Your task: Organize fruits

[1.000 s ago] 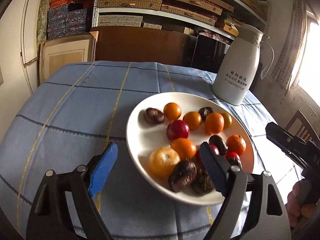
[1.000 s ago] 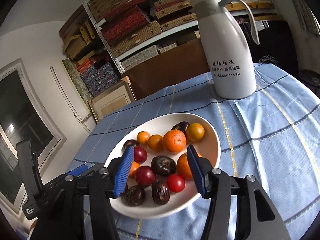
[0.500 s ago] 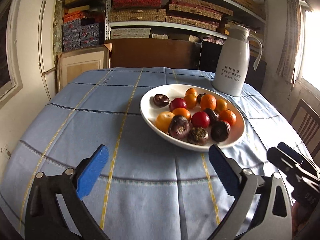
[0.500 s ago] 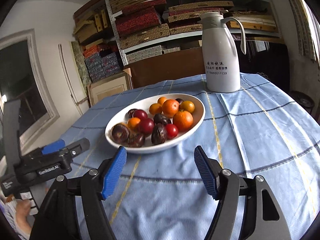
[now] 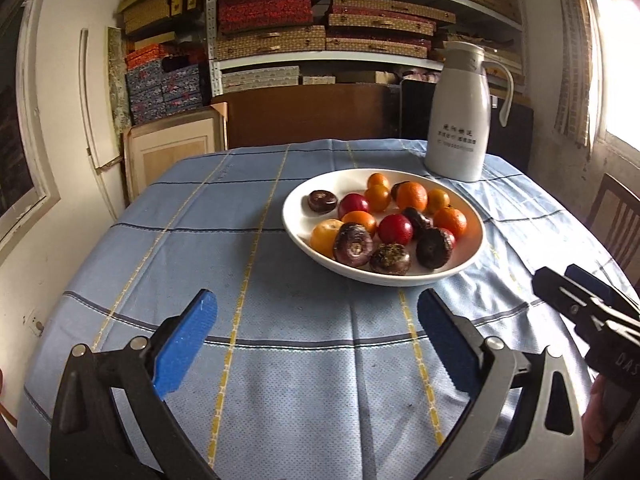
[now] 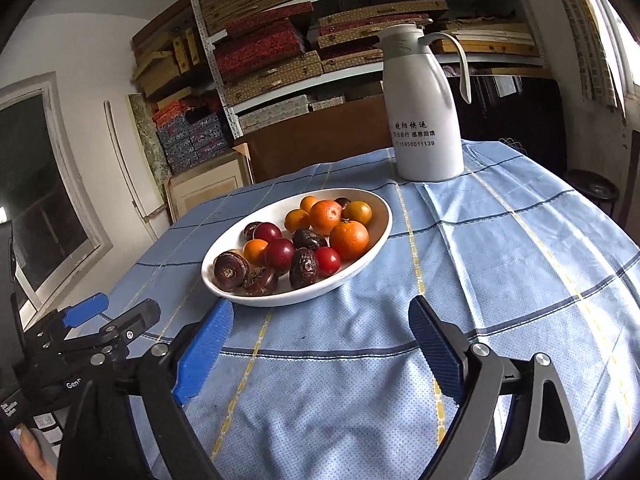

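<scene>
Blue checked cloth covered desk (image 5: 280, 360); white oval ceramic plate of mixed fruits (image 5: 384, 276) sat toward far right corner. Left tongs (image 5: 316, 332), right tongs (image 6: 316, 328) had withdrawn, both wide, empty; sorting seemingly finished.

The left gripper (image 5: 316, 316) fills the bottom of its own view, blue-padded fingers (image 5: 186, 344) spread wide with nothing between them. The right gripper (image 6: 320, 320) sits likewise along the lower edge of its frame, jaws wide apart and empty.
</scene>
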### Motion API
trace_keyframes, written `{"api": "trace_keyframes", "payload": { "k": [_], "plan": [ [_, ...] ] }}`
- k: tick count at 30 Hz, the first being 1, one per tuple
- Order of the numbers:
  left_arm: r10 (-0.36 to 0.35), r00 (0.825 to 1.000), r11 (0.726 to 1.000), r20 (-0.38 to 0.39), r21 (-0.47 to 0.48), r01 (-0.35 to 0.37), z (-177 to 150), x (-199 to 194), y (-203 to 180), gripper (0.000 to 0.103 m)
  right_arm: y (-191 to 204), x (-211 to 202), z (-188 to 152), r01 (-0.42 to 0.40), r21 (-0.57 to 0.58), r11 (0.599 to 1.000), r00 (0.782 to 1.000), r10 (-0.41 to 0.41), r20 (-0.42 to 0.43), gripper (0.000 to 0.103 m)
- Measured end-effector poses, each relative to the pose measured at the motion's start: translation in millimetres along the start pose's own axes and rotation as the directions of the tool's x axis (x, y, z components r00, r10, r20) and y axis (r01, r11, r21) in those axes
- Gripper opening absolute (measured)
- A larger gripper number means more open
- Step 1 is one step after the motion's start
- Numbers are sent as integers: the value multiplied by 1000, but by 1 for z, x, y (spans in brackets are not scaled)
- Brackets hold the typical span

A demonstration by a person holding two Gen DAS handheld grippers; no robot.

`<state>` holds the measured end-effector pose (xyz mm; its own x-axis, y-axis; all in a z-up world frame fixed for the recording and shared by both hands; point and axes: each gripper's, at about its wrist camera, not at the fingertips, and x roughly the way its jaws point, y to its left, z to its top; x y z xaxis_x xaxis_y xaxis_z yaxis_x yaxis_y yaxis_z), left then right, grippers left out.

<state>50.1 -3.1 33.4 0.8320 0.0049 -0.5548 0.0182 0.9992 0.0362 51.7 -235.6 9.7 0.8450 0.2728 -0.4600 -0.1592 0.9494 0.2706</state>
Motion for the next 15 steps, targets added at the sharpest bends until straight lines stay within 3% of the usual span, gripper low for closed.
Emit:
{"api": "trace_keyframes", "payload": {
  "k": [15],
  "plan": [
    [39, 999, 999, 17, 11, -40, 0, -7, -6, 98, 5, -1, -2, 3, -10, 1000, 1000, -3, 0, 93]
  ]
}}
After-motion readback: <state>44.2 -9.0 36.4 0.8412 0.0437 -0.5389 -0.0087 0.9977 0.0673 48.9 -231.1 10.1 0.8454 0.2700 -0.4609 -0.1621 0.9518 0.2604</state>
